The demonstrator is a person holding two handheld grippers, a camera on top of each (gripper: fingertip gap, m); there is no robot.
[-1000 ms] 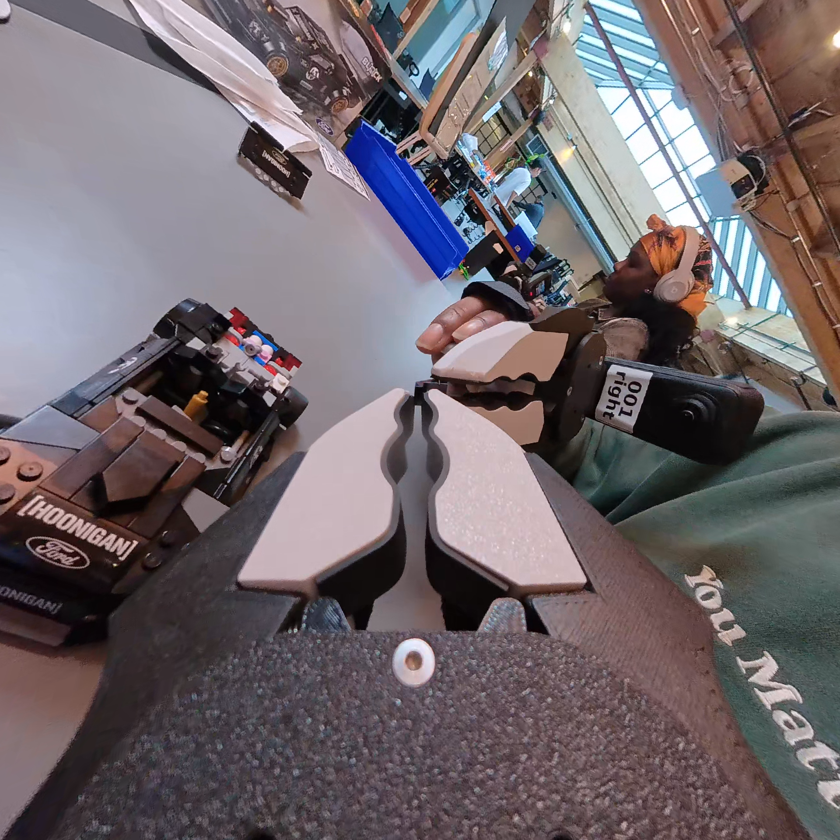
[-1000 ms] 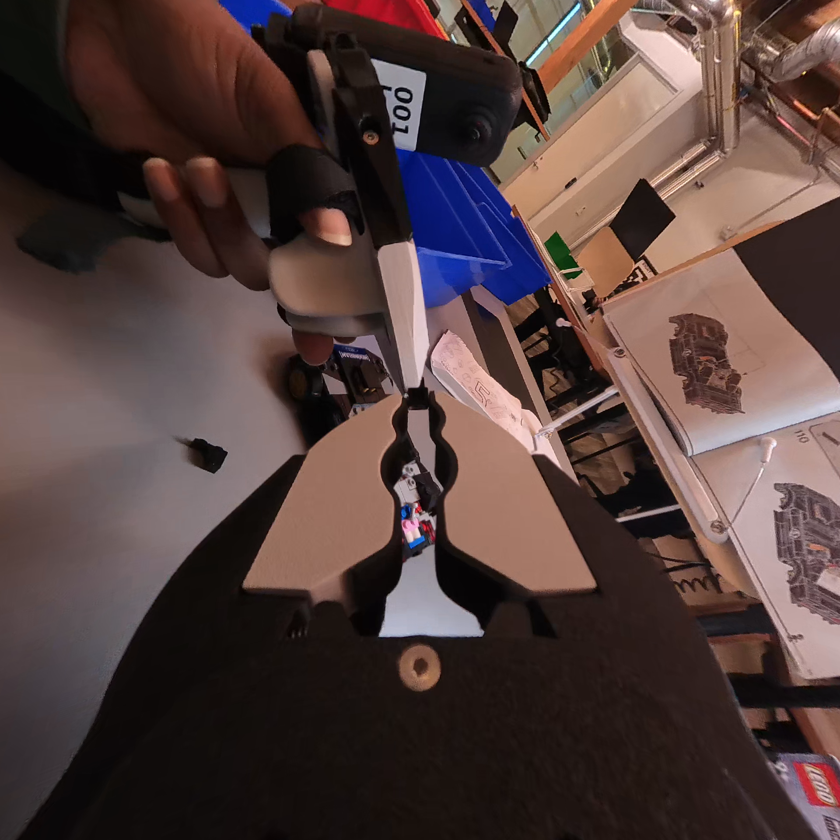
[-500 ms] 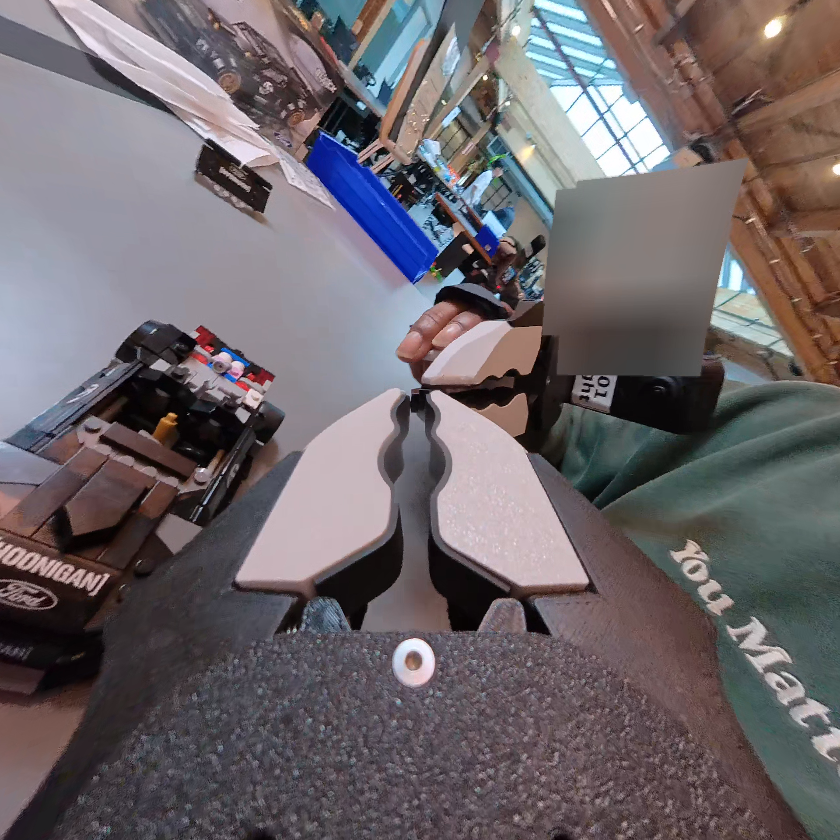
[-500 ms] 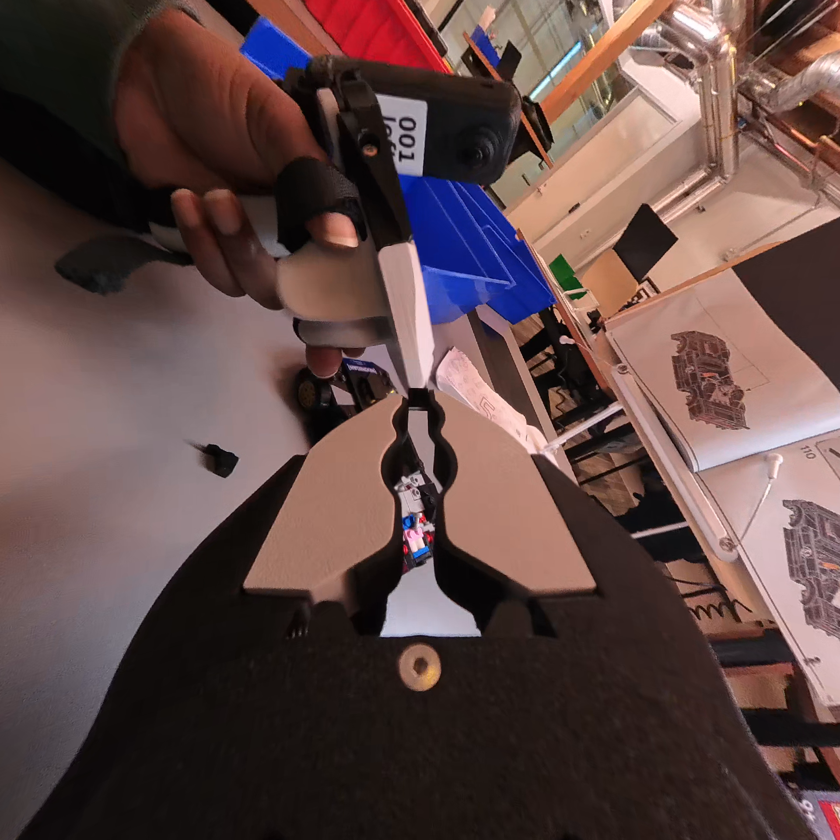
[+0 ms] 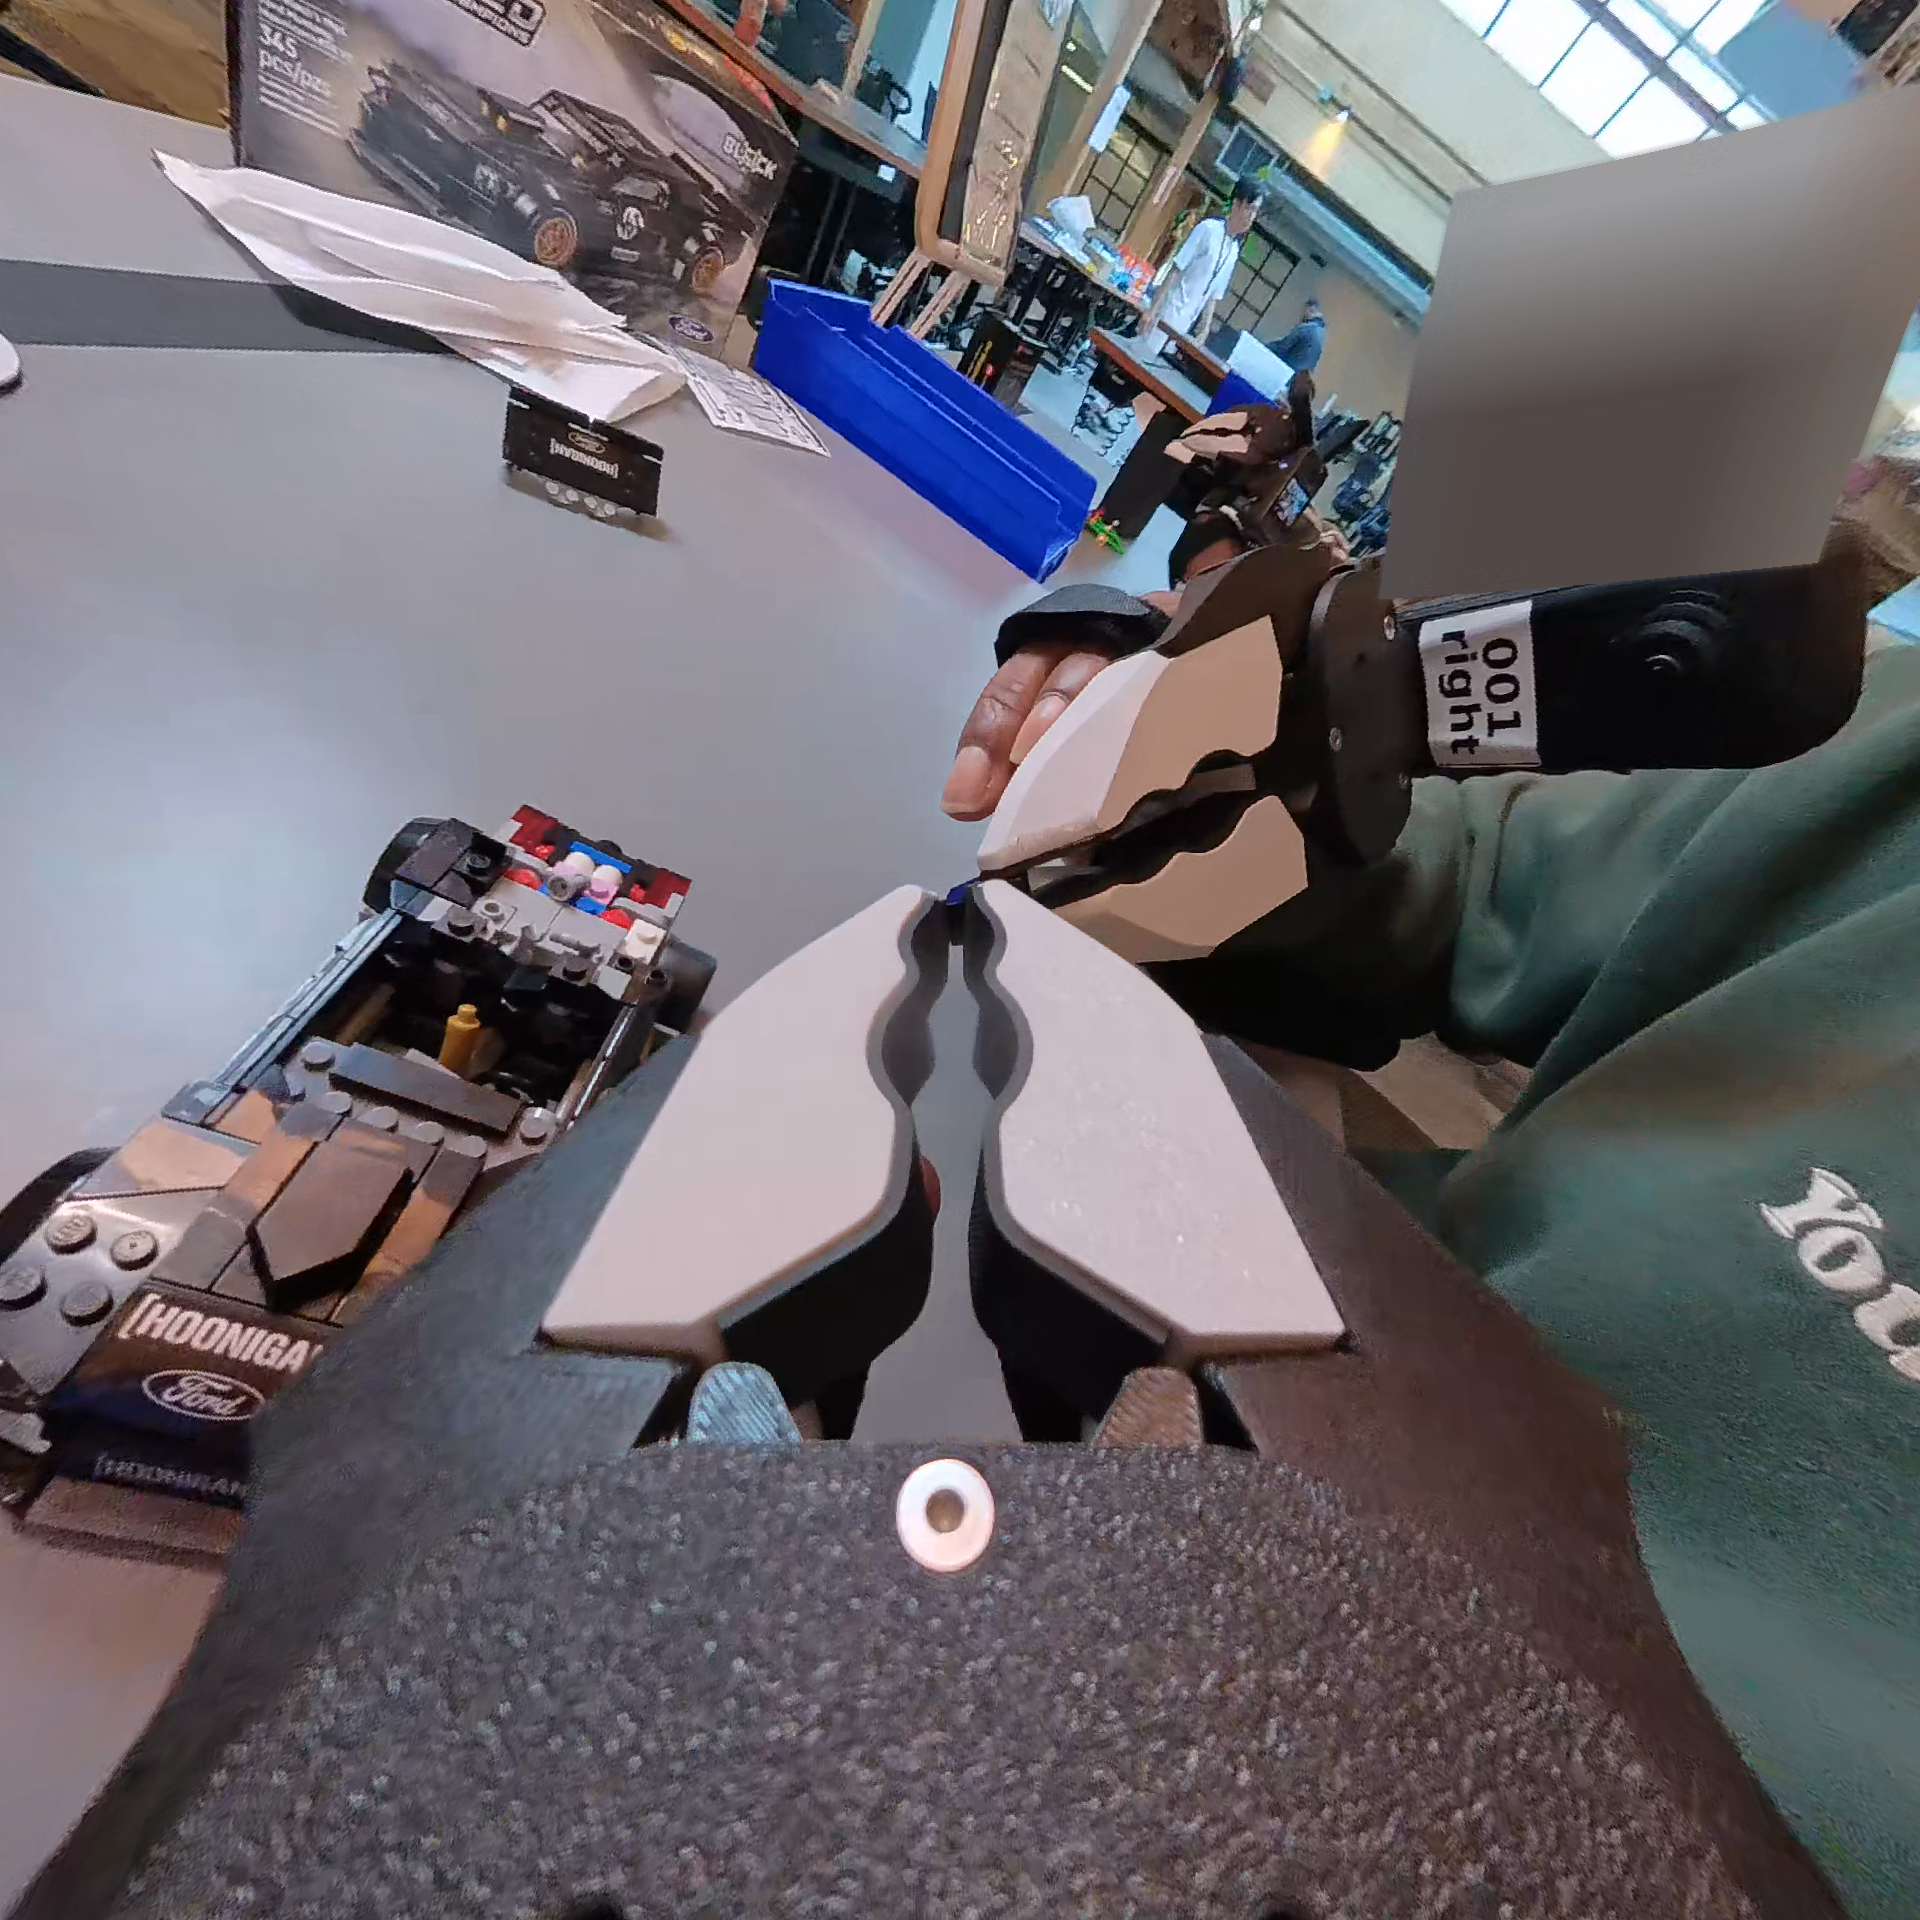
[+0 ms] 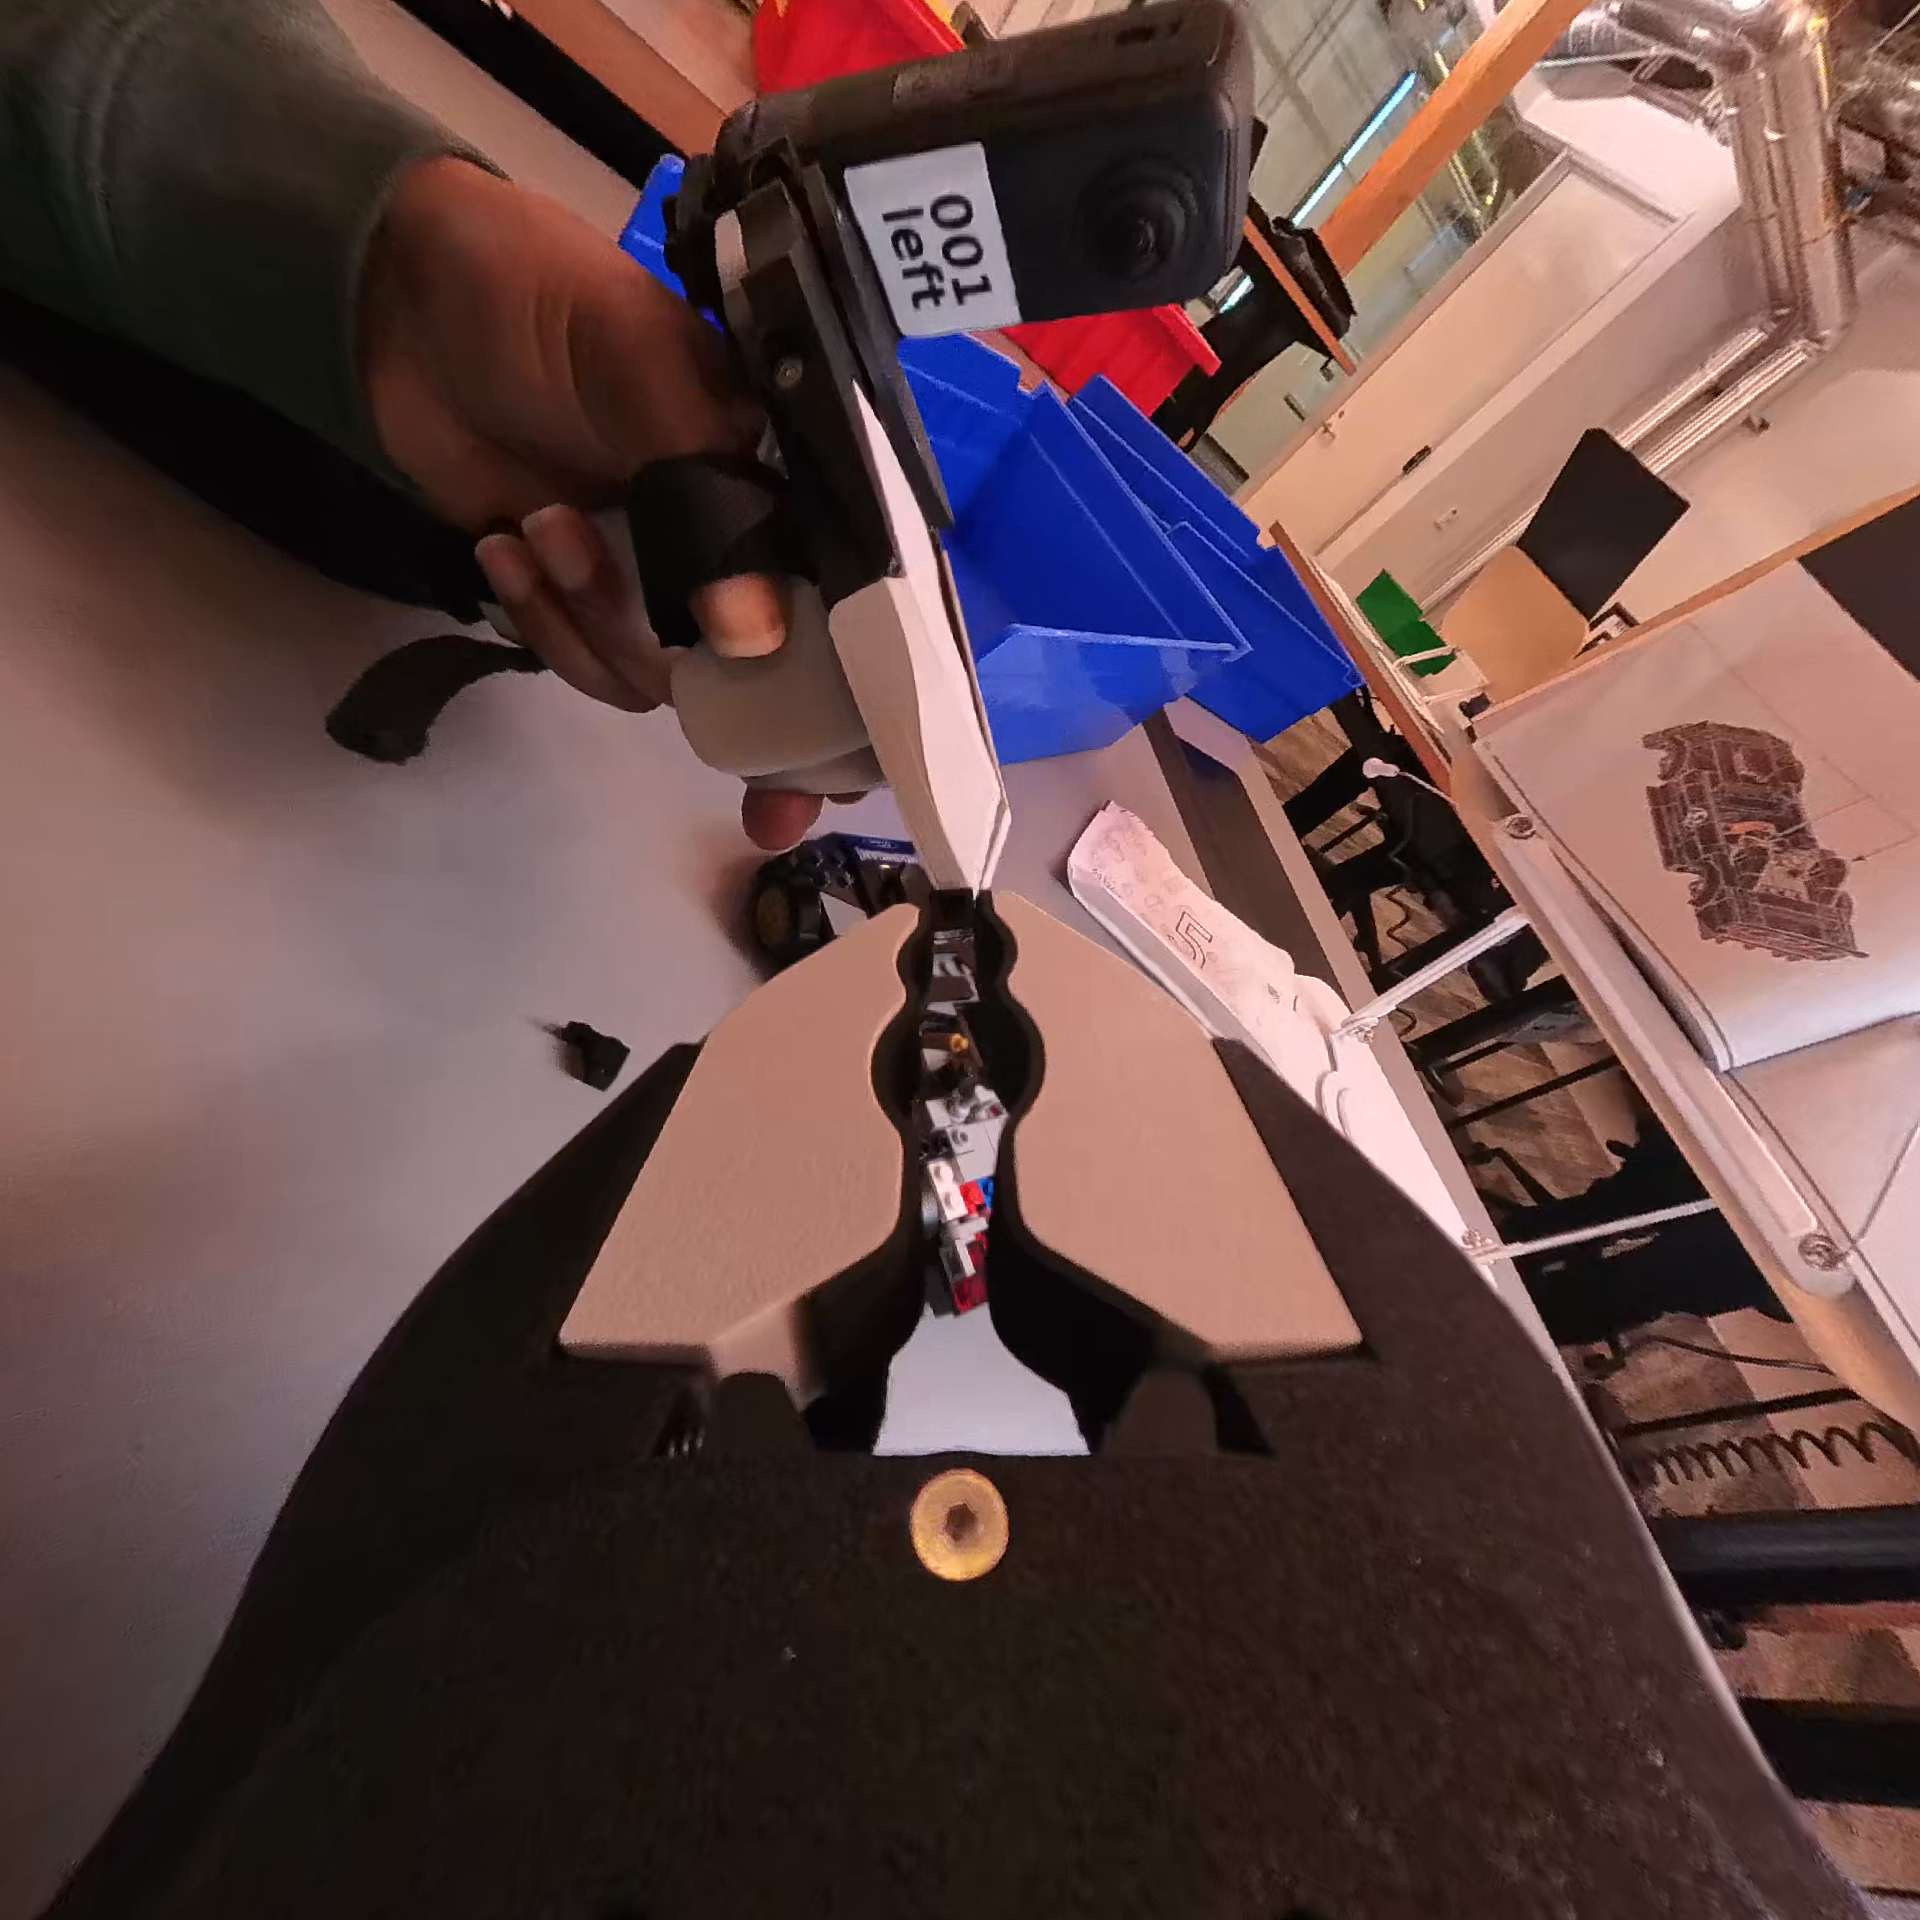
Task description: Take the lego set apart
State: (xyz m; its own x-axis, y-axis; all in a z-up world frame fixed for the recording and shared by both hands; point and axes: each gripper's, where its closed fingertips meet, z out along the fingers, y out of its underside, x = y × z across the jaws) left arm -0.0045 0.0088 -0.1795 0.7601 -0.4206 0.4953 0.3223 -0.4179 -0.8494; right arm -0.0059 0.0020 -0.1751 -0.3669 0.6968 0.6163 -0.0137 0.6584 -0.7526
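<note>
The black lego car [image 5: 416, 1049] stands on the grey table [image 5: 312, 675], left of my grippers, its roof off and coloured bricks showing at the rear. My left gripper [image 5: 948, 920] and my right gripper [image 5: 1013, 868] meet tip to tip above the table. Both are shut on one small dark lego piece [image 5: 958, 896] between them. In the right wrist view my right gripper [image 6: 951, 920] pinches that piece [image 6: 951, 912], and my left gripper [image 6: 961, 878] comes down onto it from above. The car [image 6: 961, 1153] shows through the gap between the right fingers.
A lego box [image 5: 499, 177], white paper bags [image 5: 416, 281], a black lettered lego plate [image 5: 582, 457] and blue bins [image 5: 914, 416] lie at the table's far side. A loose small black piece [image 6: 592, 1051] and a black strap [image 6: 405, 696] lie on the table. An open instruction book [image 6: 1714, 831] stands to the right. My two grippers' fingertips are within a few centimetres of each other. From either gripper's tips it is about 35 centimeters to the black lettered lego plate [image 5: 582, 457].
Both grippers stay shut tip to tip on the small piece. They have turned and shifted together, so the table looks more level and more of the car shows between the right fingers.
</note>
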